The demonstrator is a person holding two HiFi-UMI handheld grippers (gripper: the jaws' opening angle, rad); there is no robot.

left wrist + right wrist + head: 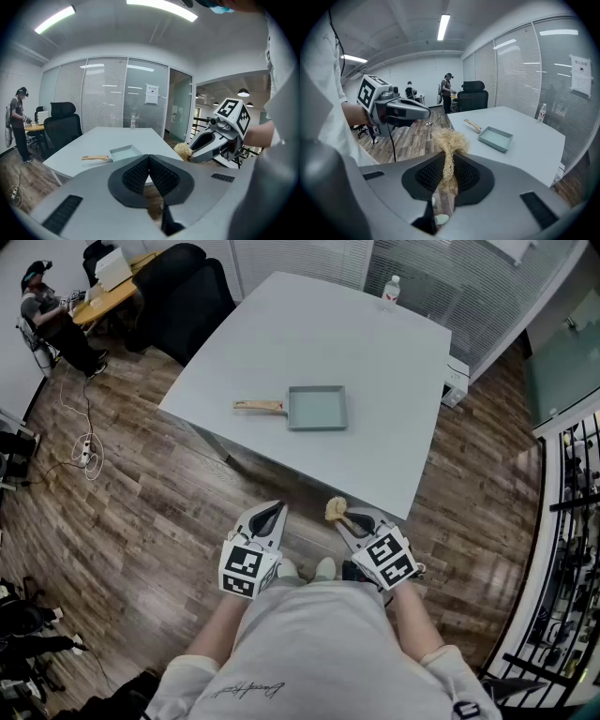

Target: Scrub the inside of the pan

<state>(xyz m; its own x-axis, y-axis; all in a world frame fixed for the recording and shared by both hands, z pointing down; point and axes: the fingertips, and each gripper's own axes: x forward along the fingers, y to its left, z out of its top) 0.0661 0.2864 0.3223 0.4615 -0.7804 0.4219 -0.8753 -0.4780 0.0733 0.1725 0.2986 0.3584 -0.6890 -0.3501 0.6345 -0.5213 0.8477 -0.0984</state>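
Observation:
A square pale-blue pan (318,407) with a wooden handle (258,406) lies on the white table (375,362), far ahead of both grippers. The pan (124,153) also shows in the left gripper view, and the pan (495,138) in the right gripper view. My left gripper (269,516) is shut with nothing between its pads, held over the floor near my body. My right gripper (343,517) is shut on a tan fibre scrubber (335,510), whose tuft (449,140) sticks out beyond the jaws. Both grippers hang short of the table's near edge.
A water bottle (390,292) stands at the table's far edge. Black office chairs (187,292) sit at the far left corner. A person (52,320) sits at a desk at the back left. Cables (84,451) lie on the wooden floor at left.

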